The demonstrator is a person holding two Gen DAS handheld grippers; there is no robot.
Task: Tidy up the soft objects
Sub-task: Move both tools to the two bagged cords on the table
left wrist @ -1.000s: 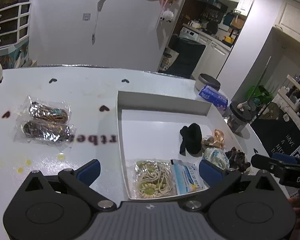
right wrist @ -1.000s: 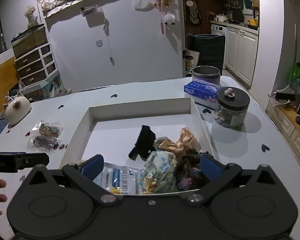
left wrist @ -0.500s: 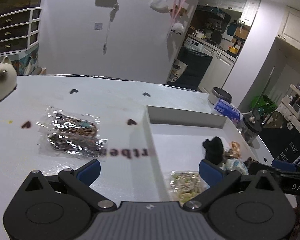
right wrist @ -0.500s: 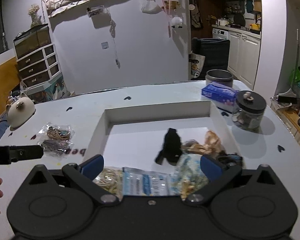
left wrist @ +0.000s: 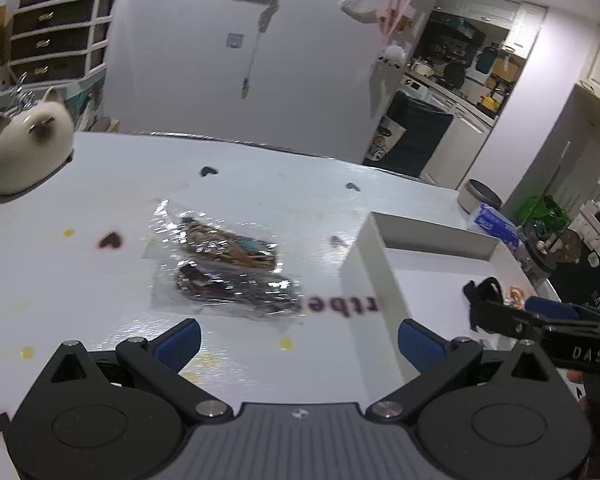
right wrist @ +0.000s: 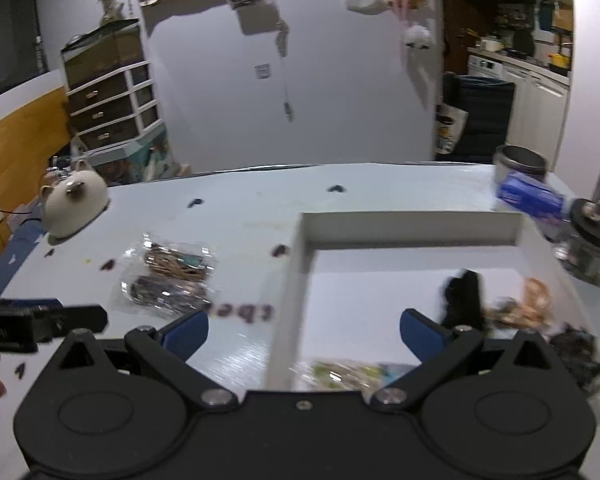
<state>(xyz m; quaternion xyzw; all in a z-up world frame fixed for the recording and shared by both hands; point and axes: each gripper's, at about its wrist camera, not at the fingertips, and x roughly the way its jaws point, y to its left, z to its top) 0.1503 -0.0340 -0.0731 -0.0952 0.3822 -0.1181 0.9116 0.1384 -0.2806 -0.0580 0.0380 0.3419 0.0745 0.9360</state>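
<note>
Packets in clear crinkly wrap point(left wrist: 220, 268) lie flat on the white desk point(left wrist: 100, 184), outside the white tray point(left wrist: 374, 276) and just to its left. They look like the one stray lot not yet sorted. The left hand-held gripper point(left wrist: 298, 340) hangs just short of them with its blue pads spread wide and nothing between them. The right hand-held gripper point(right wrist: 304, 330) is likewise wide open and empty, straddling the tray's left wall point(right wrist: 290, 292). Inside the tray sit a black cloth piece point(right wrist: 462, 296), a peach scrunchie point(right wrist: 534, 308), a dark knitted bit point(right wrist: 578, 352) and a flat packet at the near edge point(right wrist: 340, 372).

To my eye the job now is fetching those wrapped packets. I'd come down low and square over them with the left hand-held gripper. The wrap is slippery and thin, so pinch the bulkier middle where the contents sit rather than a loose film edge. Two packs seem to overlap; grabbing both risks one sliding out mid-carry. Lift clear of the tray wall before setting them down.
</note>
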